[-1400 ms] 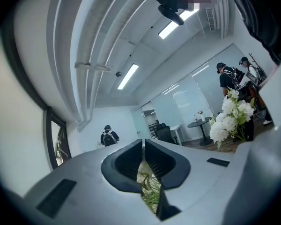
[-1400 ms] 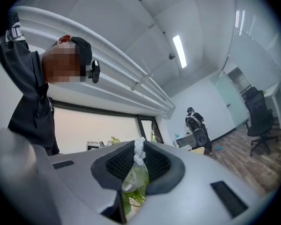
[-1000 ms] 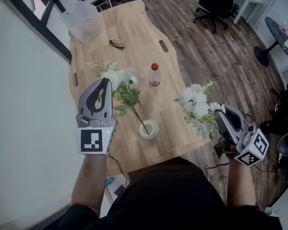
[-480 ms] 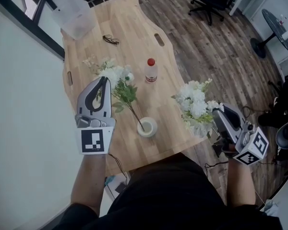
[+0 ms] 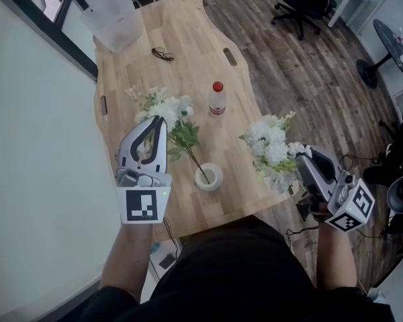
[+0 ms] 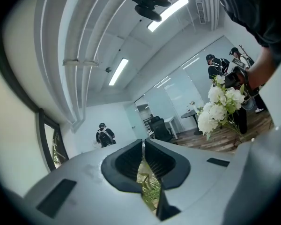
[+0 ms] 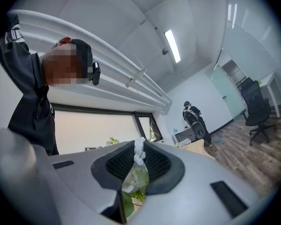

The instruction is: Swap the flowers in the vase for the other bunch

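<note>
On the table (image 5: 188, 52): 1 vase (image 5: 209, 178) holding first bunch (image 5: 169, 109), 1 bottle (image 5: 217, 99) | left claw (image 5: 160, 120) together | right claw (image 7: 136, 150) clamps second bunch (image 5: 272, 146)

desk (image 5: 181, 72): light wood, matt, grain visible
floor (image 5: 302, 79): dark wood planks, slight sheen
vase (image 5: 209, 178): white, smooth, glossy
bottle (image 5: 217, 101): clear plastic, red plastic cap
bin (image 5: 114, 22): translucent frosted plastic
left claw (image 5: 160, 121), right claw (image 7: 138, 144): grey matt plastic shells, black ribbed pads
vase bunch (image 5: 168, 113), spare bunch (image 5: 274, 149): matt white petals; real or fake, can't tell
</note>
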